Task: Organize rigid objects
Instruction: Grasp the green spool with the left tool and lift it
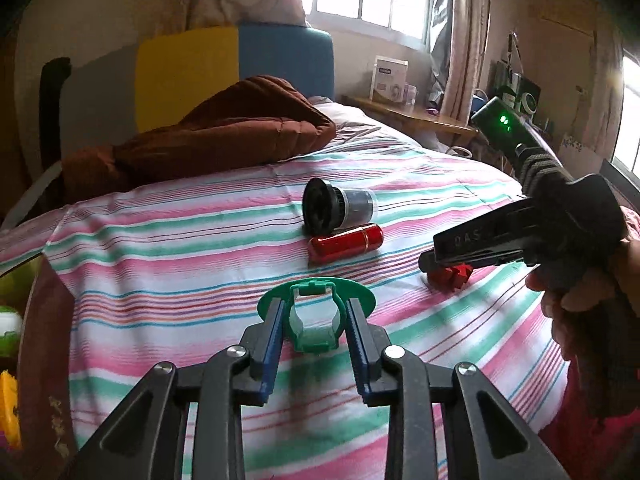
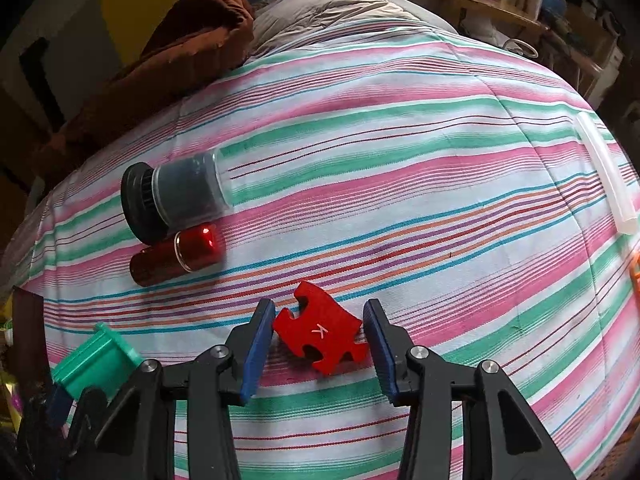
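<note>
A green plastic spool-like piece [image 1: 316, 314] is clamped between the blue pads of the left gripper [image 1: 315, 312], held by its clip-shaped body with its round flange pointing forward, just above the striped bedsheet [image 1: 160, 248]. The right gripper [image 2: 319, 334] is spread wide around a red puzzle piece [image 2: 320, 334] marked with a letter K, which lies flat on the sheet; the left pad appears to touch its edge, the right pad stands just clear. A black-capped clear jar [image 2: 176, 200] and a red metallic cylinder [image 2: 178, 258] are laid side by side and touching, apparently as a gathered group. The green piece is probably being carried toward that group, and the puzzle piece is likely about to be gripped.
</note>
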{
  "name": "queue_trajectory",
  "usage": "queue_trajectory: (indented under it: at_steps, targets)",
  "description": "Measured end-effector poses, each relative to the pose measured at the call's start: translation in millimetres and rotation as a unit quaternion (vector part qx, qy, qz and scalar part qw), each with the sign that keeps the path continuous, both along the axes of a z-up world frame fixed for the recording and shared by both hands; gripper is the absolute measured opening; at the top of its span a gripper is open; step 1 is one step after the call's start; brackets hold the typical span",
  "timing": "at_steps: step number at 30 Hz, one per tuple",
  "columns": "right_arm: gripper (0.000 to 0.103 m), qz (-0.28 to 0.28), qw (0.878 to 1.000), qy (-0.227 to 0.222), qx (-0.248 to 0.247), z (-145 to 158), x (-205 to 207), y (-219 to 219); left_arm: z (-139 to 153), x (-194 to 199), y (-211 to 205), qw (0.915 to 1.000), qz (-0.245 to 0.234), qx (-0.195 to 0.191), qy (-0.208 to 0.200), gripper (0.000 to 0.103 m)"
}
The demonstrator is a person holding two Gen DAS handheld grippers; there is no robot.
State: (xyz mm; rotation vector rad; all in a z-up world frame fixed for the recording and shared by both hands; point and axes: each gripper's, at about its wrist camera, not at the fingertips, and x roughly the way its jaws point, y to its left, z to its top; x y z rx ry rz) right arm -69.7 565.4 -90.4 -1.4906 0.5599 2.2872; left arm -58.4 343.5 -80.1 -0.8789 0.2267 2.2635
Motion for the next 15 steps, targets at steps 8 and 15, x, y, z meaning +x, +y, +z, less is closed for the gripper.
queue_trajectory:
  at_steps: [8, 15]
  targets:
    - [0.046, 0.008, 1.0, 0.008, -0.005, -3.5, -11.2, -4.3, 5.2, 5.5, -31.7, 0.9991, 0.031, 0.022, -0.019, 0.03]
    - [0.046, 0.012, 1.0, 0.02, -0.002, -1.8, -11.0, -4.7, 17.0, 13.3, -55.2, 0.9975, 0.049, 0.043, -0.026, 0.03]
